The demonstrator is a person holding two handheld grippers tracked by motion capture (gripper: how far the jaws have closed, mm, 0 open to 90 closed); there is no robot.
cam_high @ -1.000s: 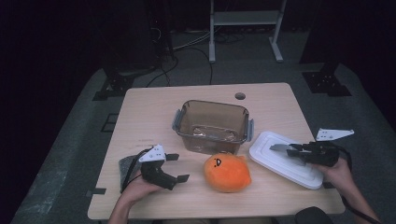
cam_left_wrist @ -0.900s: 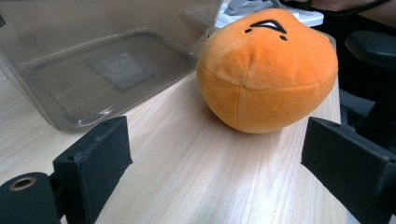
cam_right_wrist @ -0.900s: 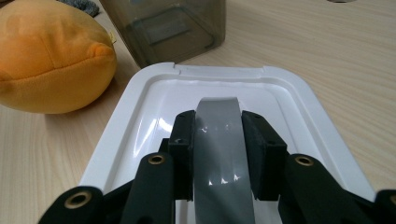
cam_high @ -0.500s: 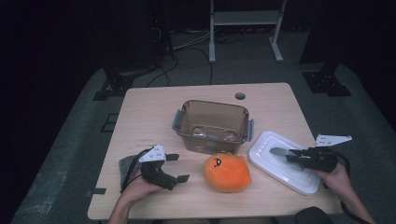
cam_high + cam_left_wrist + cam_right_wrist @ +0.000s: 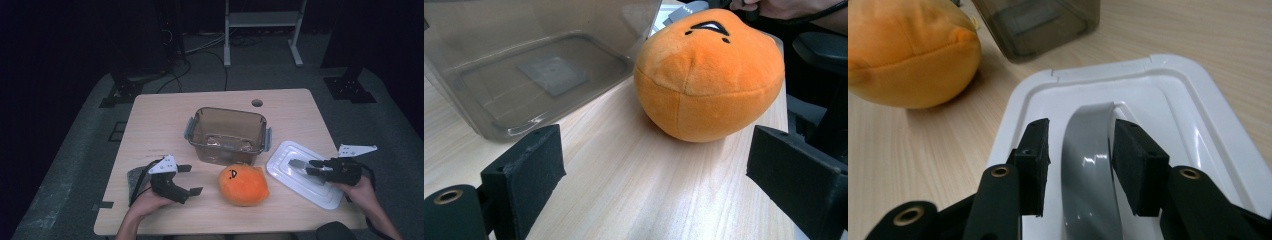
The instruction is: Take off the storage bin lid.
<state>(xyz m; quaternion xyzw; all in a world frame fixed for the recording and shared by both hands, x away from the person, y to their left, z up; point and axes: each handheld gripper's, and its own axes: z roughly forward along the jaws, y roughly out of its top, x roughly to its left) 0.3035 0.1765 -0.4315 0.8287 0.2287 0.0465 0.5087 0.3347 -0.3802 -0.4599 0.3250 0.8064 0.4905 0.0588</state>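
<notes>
1. Right gripper view: the right tool (image 5: 1082, 150) is seen with its two black jaws parted on either side of the grey handle strap (image 5: 1088, 165) of the white lid (image 5: 1198, 120); a gap is seen between each pad and the strap, so the strap is released, not clenched. The jaws have just been opening, with the strap between them.
2. The white lid is laid flat on the counter (image 5: 948, 150), with the strap arched along its middle.
3. Beyond the lid's far edge, the orange plush toy (image 5: 908, 55) is seen at the upper left, and a corner of the clear plastic container (image 5: 1043, 20) stands next to it.
4. High view: the right tool (image 5: 312, 169) is held over the lid (image 5: 285, 160) at the right side of the counter (image 5: 160, 120), by the person's right hand (image 5: 361, 189).
5. The left tool (image 5: 192, 180) is held low at the front left, its jaws spread wide and empty, pointing towards the plush toy (image 5: 243, 184).
6. Left gripper view: the plush toy (image 5: 709, 75) is seen ahead of the parted jaws, apart from both pads, resting on the counter just beside the empty container (image 5: 539, 70).
7. High view: the container (image 5: 227, 134) stands at mid-counter, directly behind the plush toy, with the lid to its right.
</notes>
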